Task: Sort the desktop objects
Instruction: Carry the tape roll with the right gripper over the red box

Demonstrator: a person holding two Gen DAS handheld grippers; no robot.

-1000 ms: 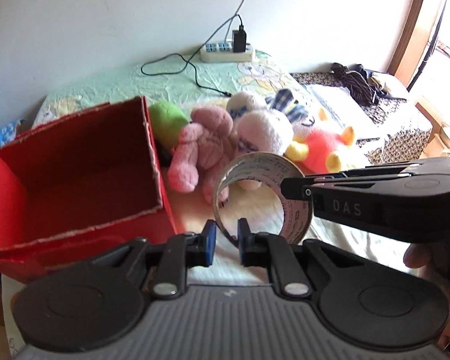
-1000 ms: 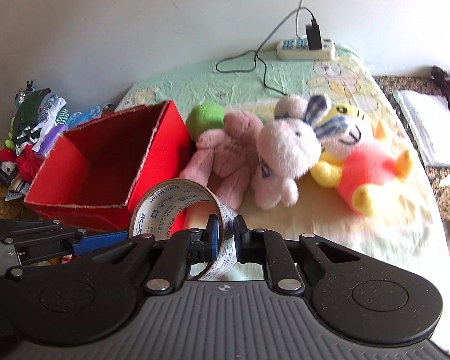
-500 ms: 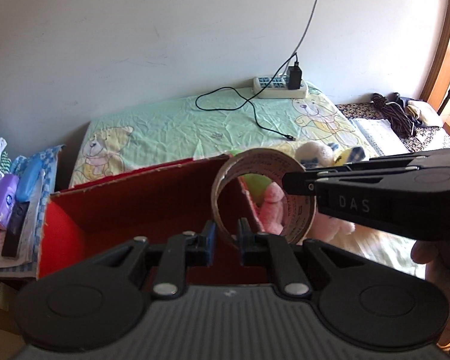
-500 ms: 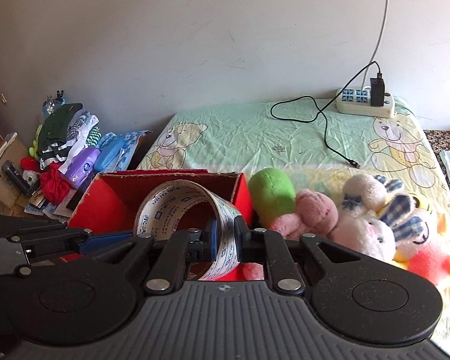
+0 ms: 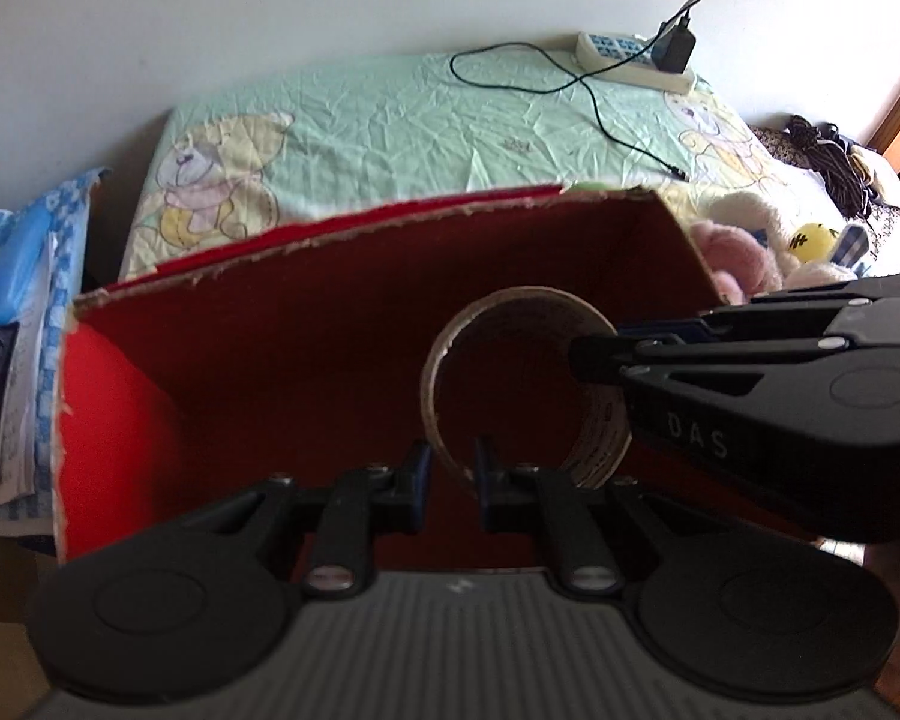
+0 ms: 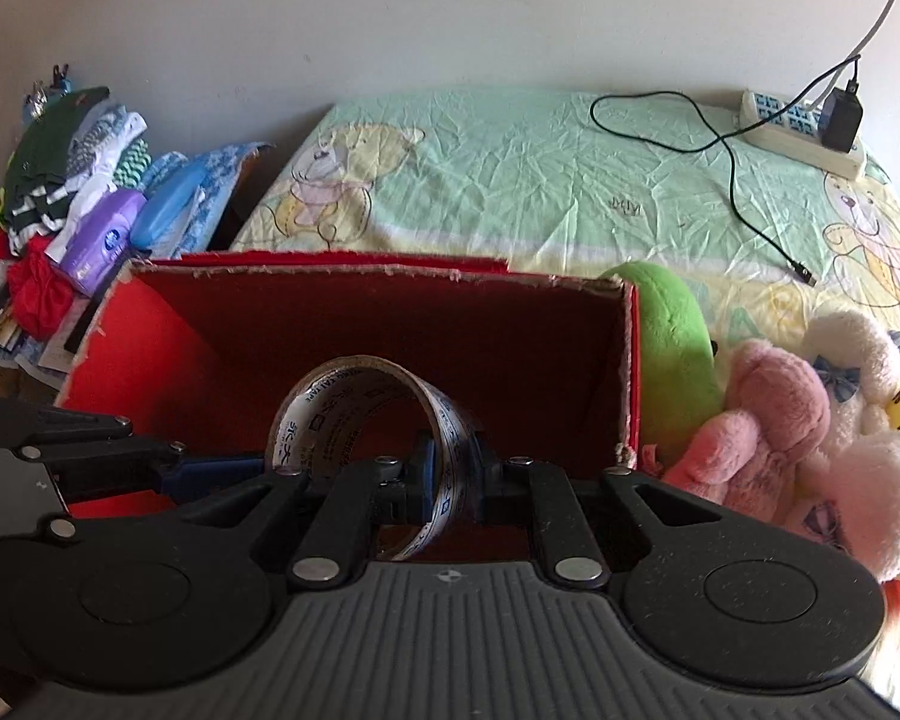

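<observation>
The bed sheet (image 6: 540, 180), pale green with cartoon bears, fills the far ground from ten to two o'clock; the red box (image 6: 570, 354) sits open-topped at the centre, and seems empty apart from what hangs in it, though the grippers hide much of its floor; a heap of plush toys (image 6: 768, 420) lies just beside its right wall at three o'clock, a green one (image 6: 672, 336) touching that wall; a power strip (image 6: 798, 132) rests at one o'clock. The tape roll (image 5: 528, 384) hangs inside the box mouth, held on edge; the left gripper (image 5: 453, 468) is clamped on its near rim at six o'clock, the right gripper (image 6: 453, 468) pinching the band at its own side. By my judgement the step in hand is depositing the roll; the next move calls for both claws to part together, low enough that it drops without bouncing out.
</observation>
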